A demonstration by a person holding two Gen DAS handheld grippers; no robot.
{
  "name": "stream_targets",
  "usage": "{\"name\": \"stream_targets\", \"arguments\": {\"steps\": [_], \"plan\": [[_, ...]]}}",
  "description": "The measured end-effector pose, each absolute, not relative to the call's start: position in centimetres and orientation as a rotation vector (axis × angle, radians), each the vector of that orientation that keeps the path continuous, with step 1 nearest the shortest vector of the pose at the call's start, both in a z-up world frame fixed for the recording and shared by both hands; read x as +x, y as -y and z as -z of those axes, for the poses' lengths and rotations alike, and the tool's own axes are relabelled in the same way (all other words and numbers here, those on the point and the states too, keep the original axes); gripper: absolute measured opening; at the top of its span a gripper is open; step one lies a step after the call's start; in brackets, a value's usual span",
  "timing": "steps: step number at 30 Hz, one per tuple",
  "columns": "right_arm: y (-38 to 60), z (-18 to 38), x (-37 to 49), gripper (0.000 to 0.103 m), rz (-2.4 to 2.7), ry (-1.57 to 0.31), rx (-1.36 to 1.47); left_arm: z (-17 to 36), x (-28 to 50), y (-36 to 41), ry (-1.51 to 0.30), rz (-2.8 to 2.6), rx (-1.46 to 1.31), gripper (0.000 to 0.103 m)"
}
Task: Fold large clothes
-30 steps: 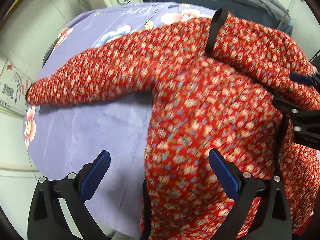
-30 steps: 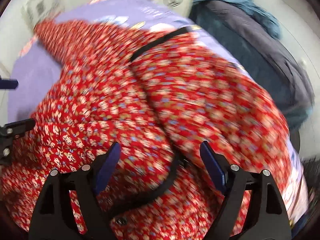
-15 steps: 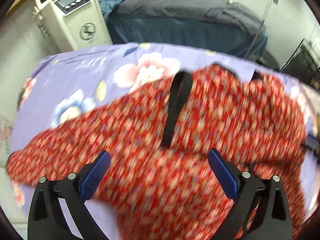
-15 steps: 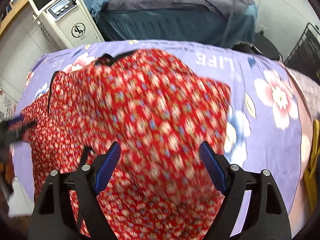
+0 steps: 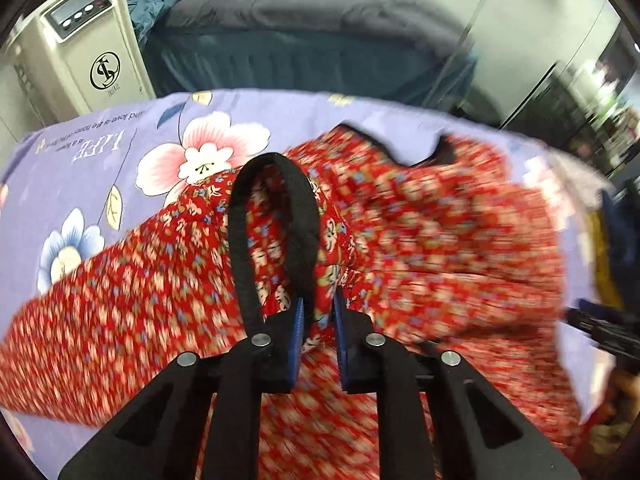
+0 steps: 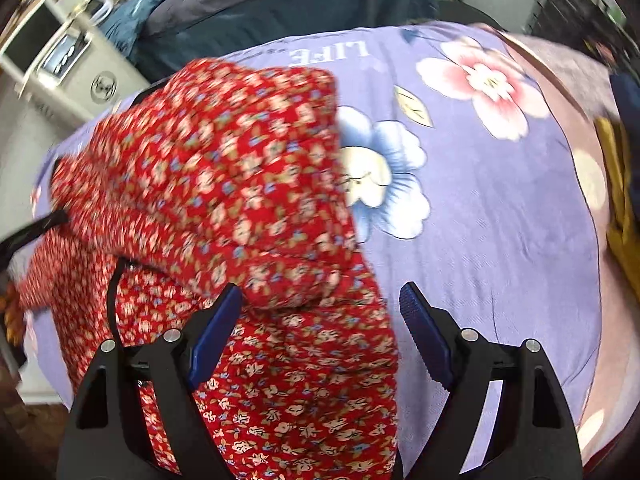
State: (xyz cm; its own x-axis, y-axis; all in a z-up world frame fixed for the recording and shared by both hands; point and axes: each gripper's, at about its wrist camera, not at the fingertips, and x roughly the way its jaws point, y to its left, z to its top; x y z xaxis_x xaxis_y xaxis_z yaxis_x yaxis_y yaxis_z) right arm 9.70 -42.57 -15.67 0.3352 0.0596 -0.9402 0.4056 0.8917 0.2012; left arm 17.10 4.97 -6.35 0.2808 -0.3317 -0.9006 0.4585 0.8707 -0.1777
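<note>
A large red floral padded jacket [image 5: 420,240] with black trim lies on a purple flowered sheet [image 5: 100,152]. My left gripper [image 5: 318,312] is shut on the jacket's fabric beside its black-edged collar [image 5: 276,216]. In the right wrist view the jacket [image 6: 224,184] covers the left half of the sheet [image 6: 500,220], with one part folded over the body. My right gripper [image 6: 320,300] is open and empty above the jacket's right edge. It shows at the far right of the left wrist view [image 5: 612,320].
A white machine with a control panel [image 5: 80,48] stands behind the table at the left. A dark blue covered bed [image 5: 300,40] is behind. A yellow and dark item [image 6: 620,200] lies at the sheet's right edge.
My left gripper has closed on the jacket by the collar. My right gripper has moved right along the jacket's edge and stays open.
</note>
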Motion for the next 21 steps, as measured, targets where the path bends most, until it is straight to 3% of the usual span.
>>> {"name": "stream_targets", "arguments": {"steps": [4, 9, 13, 21], "plan": [[43.7, 16.2, 9.9, 0.081, 0.248, -1.223, 0.486, 4.9, 12.7, -8.0, -1.182, 0.494, 0.071, 0.013], [44.4, 16.7, 11.7, 0.081, 0.189, -1.212, 0.56, 10.8, 9.7, -11.8, -1.372, 0.345, 0.057, 0.015], [45.4, 18.3, 14.8, 0.085, 0.09, -1.213, 0.679, 11.4, 10.7, -12.1, -1.352, 0.297, 0.043, 0.022], [47.8, 24.7, 21.3, 0.092, -0.115, -1.301, 0.877, 12.2, 13.9, -9.8, -1.401, 0.271, 0.152, 0.025]]}}
